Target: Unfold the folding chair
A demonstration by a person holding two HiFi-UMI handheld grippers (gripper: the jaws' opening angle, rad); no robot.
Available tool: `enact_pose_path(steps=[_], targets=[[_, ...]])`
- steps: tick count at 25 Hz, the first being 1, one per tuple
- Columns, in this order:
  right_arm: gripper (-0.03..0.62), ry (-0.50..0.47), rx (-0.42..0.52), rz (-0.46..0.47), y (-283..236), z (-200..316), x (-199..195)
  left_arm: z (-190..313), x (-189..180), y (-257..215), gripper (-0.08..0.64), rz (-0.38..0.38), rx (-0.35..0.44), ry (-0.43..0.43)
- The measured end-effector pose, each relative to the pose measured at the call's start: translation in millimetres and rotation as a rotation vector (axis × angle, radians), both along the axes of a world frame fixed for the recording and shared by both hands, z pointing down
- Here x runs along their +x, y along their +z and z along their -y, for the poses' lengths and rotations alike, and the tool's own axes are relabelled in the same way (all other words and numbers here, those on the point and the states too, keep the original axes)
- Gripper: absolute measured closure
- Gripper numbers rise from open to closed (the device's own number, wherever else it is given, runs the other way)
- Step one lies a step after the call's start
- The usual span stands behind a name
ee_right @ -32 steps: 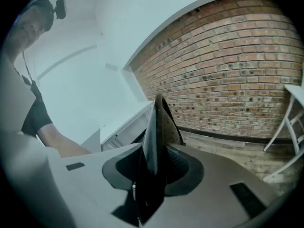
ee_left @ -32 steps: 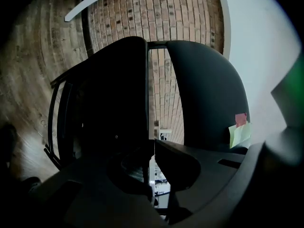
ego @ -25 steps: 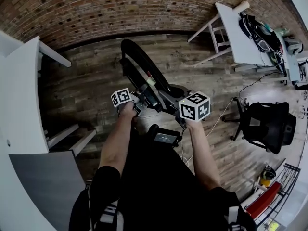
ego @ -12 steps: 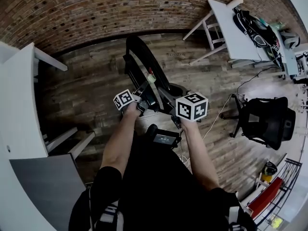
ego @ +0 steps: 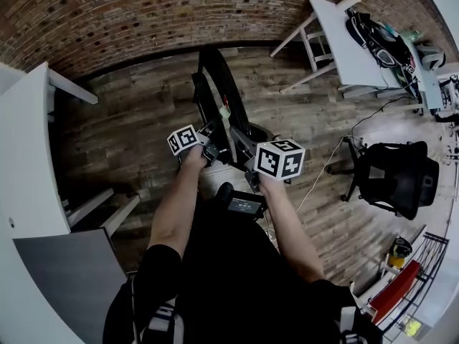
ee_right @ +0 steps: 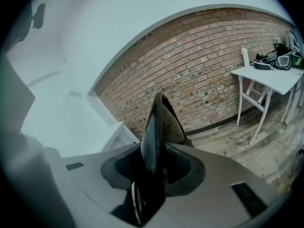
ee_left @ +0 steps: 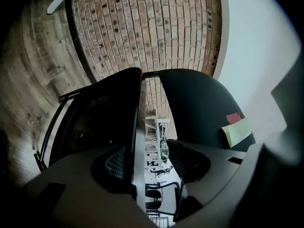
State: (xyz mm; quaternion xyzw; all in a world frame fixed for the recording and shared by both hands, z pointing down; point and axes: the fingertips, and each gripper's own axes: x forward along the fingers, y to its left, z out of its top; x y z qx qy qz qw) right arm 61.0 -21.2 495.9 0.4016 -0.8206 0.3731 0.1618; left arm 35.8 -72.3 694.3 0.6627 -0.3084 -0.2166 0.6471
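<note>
The black folding chair [ego: 219, 92] stands folded on the wooden floor in front of me. My left gripper [ego: 208, 137] is at its near left edge. In the left gripper view the jaws [ee_left: 152, 167] have just been opening. A thin panel edge lies beside one pad [ee_left: 116, 163], and the other pad stands apart from it. The chair's dark back [ee_left: 190, 108] carries a green sticky note [ee_left: 237, 131]. My right gripper [ego: 248, 166] holds the near right edge. Its jaws [ee_right: 154, 167] have just been opening a little, and the chair's panel [ee_right: 164, 122] still fills the gap.
A white table [ego: 351, 41] with bags stands at the back right, with a black office chair [ego: 398, 181] nearer on the right. White furniture [ego: 29, 156] lines the left. A brick wall [ego: 143, 13] runs behind. A cable [ego: 315, 185] trails over the floor.
The chair's far end has swung right and further from me. Both marker cubes have shifted slightly, and the right one has rolled.
</note>
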Motion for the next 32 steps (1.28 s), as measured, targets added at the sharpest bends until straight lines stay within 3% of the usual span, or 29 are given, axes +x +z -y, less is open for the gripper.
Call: enact_pose_path(steps=[5, 11, 17, 22, 28, 32], targets=[[0.465, 0.020, -0.003, -0.010, 0.6, 4.3, 4.5, -3.9, 6.0, 3.2, 0.322, 0.032, 0.016, -0.002], [0.465, 0.036, -0.007, -0.009, -0.2, 3.8, 3.8, -23.3, 10.6, 9.2, 0.324, -0.036, -0.004, -0.079], [0.463, 0.120, -0.046, 0.053, -0.2, 8.4, 17.0, -17.0, 15.7, -2.6, 0.327, -0.055, 0.011, 0.039], [0.462, 0.086, -0.040, 0.070, -0.5, 7.8, 14.5, -21.2, 15.4, -3.1, 0.334, -0.071, 0.027, 0.049], [0.457, 0.091, -0.036, 0.111, 1.1, 10.4, 24.3, -23.9, 8.9, 1.8, 0.387, -0.163, 0.009, 0.048], [0.459, 0.096, -0.043, 0.148, 0.6, 16.5, 45.7, -24.8, 3.3, 3.7, 0.403, -0.157, 0.006, 0.056]])
